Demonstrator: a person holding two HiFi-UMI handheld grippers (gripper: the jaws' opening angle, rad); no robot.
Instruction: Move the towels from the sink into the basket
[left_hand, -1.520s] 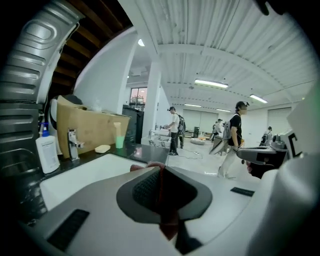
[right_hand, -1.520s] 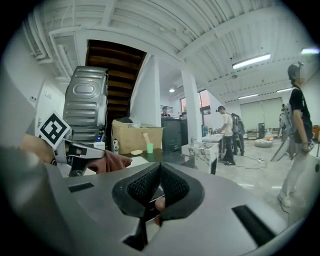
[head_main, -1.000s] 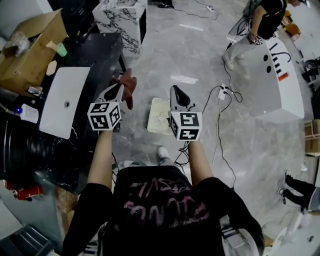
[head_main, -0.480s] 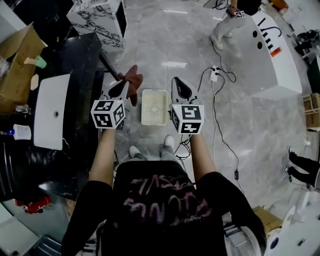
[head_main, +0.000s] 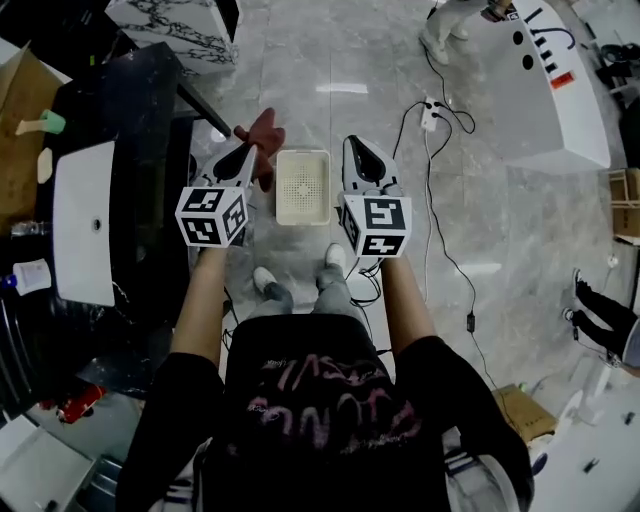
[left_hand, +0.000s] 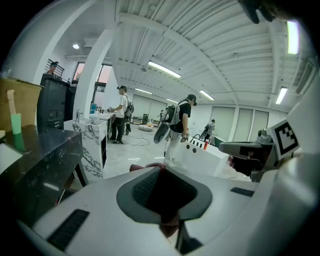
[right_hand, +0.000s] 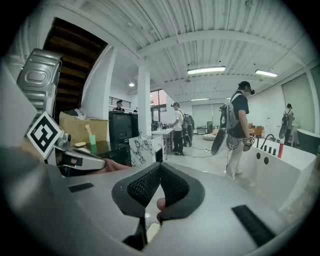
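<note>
While the person stands over it all, the left gripper is clamped narrow on a reddish-brown towel. In the left gripper view you can see the cloth bunched between the dark pads, with a bit poking out past the tips and another bit hanging below. So that's the towel: up in the air in the left claw, out of the sink and not in the basket yet.

From the head view the towel sits just beside the far left corner of the white basket, which is on the grey marble floor right in front of the person's shoes. The basket looks empty, just the perforated bottom showing.

The right gripper is level with the left one, over the basket's right edge. Its jaws are pinched together at the tips with nothing in them. In the right gripper view there's a small pinkish blob in the gap lower down behind the pads, and honestly I can't tell what that is.

The white sink is off to the left, set in the dark counter, well apart from the towel. I don't see any cloth in the basin from here. A power strip with its cable lies on the floor beyond the right gripper.
</note>
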